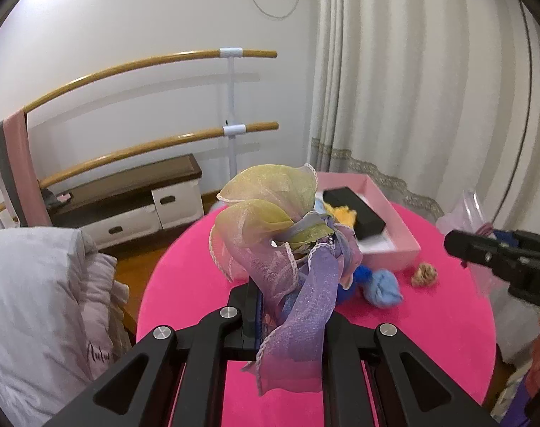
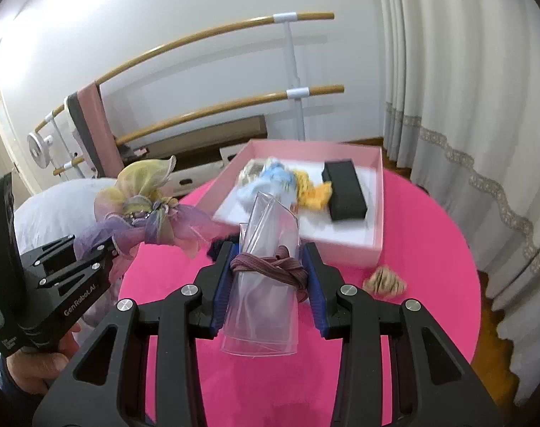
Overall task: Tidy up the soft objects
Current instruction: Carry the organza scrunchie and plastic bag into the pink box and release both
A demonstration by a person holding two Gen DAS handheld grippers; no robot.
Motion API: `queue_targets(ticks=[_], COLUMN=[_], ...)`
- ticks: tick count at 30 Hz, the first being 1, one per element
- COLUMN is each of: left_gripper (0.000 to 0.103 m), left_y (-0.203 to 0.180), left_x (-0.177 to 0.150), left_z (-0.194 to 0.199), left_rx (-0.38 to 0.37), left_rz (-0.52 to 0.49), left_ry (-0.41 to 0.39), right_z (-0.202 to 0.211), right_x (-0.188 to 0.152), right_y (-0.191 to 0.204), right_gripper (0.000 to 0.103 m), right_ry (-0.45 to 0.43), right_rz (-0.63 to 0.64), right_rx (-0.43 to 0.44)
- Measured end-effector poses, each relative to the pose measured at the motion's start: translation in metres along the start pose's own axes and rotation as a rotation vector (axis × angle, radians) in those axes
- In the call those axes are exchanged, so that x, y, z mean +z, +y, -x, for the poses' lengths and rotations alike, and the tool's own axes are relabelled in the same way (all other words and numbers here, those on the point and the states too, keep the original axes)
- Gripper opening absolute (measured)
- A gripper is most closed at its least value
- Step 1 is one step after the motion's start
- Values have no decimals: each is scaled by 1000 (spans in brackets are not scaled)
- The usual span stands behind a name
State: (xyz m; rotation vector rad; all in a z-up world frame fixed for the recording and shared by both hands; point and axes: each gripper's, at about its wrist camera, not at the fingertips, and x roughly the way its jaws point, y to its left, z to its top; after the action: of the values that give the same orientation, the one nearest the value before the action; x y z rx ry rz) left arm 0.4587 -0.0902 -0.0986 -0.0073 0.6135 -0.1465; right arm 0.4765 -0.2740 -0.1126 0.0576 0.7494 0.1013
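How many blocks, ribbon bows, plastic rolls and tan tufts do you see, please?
Block: 1, in the pink box
Ribbon bow: 1, in the left tool
Plastic roll: 1, in the right tool
Tan tuft: 1, on the table
Total: 4

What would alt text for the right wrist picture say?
The right gripper clamps a rolled clear bag tied with a mauve band, above a pink table. Left, the other gripper holds a gauzy bow; behind sits a pink box.
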Motion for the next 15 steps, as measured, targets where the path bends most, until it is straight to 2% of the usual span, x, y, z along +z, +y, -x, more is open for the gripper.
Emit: queue_targets(ticks=[9, 15], left_gripper=[7, 7], left_y=[17, 31], left_x=[41, 80], left_z=[-34, -76], left_rx=[-2, -19], left_rz=[15, 11], left_ry=[-16, -24], right_z=[-18, -47], right_x=[53, 84], right_y=[-13, -25], right_gripper=[35, 35], right_ry=[-38, -25], right_rz=[7, -5], right_rx=[-11, -5])
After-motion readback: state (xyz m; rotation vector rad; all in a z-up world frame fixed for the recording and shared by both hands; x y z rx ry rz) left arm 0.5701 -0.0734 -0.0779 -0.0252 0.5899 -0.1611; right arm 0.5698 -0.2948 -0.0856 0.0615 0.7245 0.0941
